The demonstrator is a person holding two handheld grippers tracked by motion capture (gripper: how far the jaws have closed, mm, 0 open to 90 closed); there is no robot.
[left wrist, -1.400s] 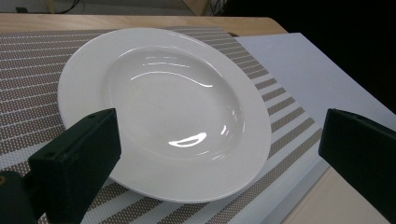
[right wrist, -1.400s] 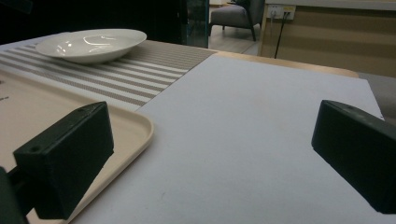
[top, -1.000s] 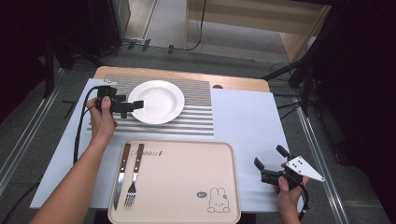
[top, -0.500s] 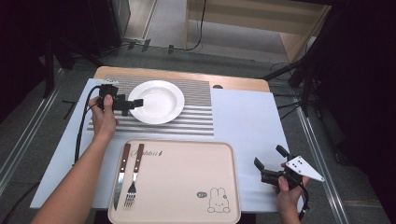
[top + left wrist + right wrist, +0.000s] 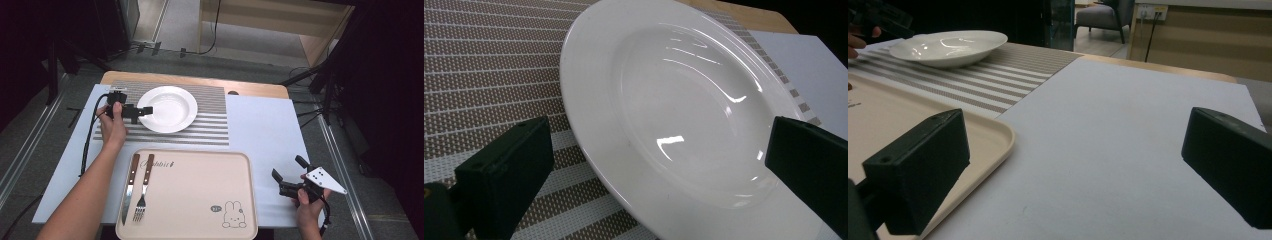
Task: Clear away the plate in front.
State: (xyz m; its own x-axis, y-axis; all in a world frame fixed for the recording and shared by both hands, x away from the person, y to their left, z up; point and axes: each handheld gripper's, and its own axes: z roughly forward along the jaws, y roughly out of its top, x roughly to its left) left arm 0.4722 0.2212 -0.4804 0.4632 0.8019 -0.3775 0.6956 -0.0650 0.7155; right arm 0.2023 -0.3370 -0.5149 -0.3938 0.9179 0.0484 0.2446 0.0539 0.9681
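A white deep plate [image 5: 167,108] rests on a striped placemat [image 5: 210,120] at the back of the table. My left gripper [image 5: 149,110] is at the plate's left rim and is open. In the left gripper view its jaws stand wide apart around the plate [image 5: 684,100], one over the placemat [image 5: 484,65] and one at the plate's near right side, gripping nothing. My right gripper [image 5: 287,168] is open and empty, low over the white sheet at the front right, beside the tray [image 5: 200,200]. From there the plate [image 5: 948,47] shows far off.
A beige tray with a rabbit print lies at the front centre, with a wooden-handled knife [image 5: 130,187] and fork [image 5: 142,192] on its left side. Its rim [image 5: 998,132] lies close to the right gripper's left jaw. A black cable [image 5: 90,140] trails from the left gripper.
The left hand and gripper have shifted slightly at the plate's left rim. The right gripper has stayed still.
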